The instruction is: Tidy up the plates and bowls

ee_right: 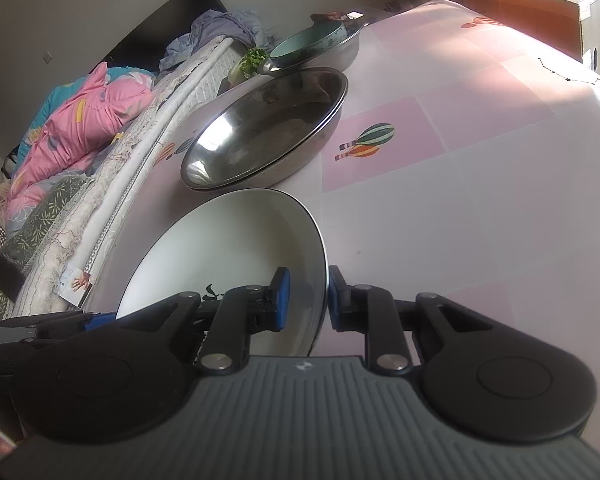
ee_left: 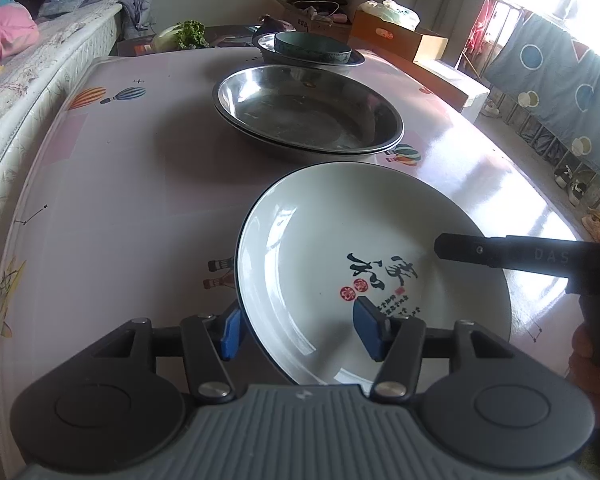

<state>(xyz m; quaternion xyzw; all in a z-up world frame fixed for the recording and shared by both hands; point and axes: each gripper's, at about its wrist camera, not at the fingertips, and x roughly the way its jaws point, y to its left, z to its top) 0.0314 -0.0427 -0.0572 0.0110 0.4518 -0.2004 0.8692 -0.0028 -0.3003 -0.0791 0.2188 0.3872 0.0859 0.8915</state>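
A white ceramic plate [ee_left: 340, 240] with black calligraphy and a dark rim is held over the table, tilted. My left gripper [ee_left: 296, 330] straddles its left rim with a wide gap, one blue pad outside and one inside. My right gripper [ee_right: 306, 298] is closed on the plate's [ee_right: 228, 248] right rim, and it shows in the left wrist view [ee_left: 500, 254] as a black finger over the plate. Beyond the plate sit two stacked steel basins [ee_left: 308, 112] [ee_right: 264, 128]. Farther back a teal bowl [ee_left: 312, 46] [ee_right: 308, 42] rests inside another steel basin [ee_left: 268, 46].
The table [ee_left: 120, 184] has a pink and white balloon-print cover. A bed with quilts [ee_right: 88, 120] runs along its left side. Greens [ee_left: 190, 34] and cardboard boxes [ee_left: 396, 38] lie past the far edge. A drying rack with cloth [ee_left: 556, 80] stands to the right.
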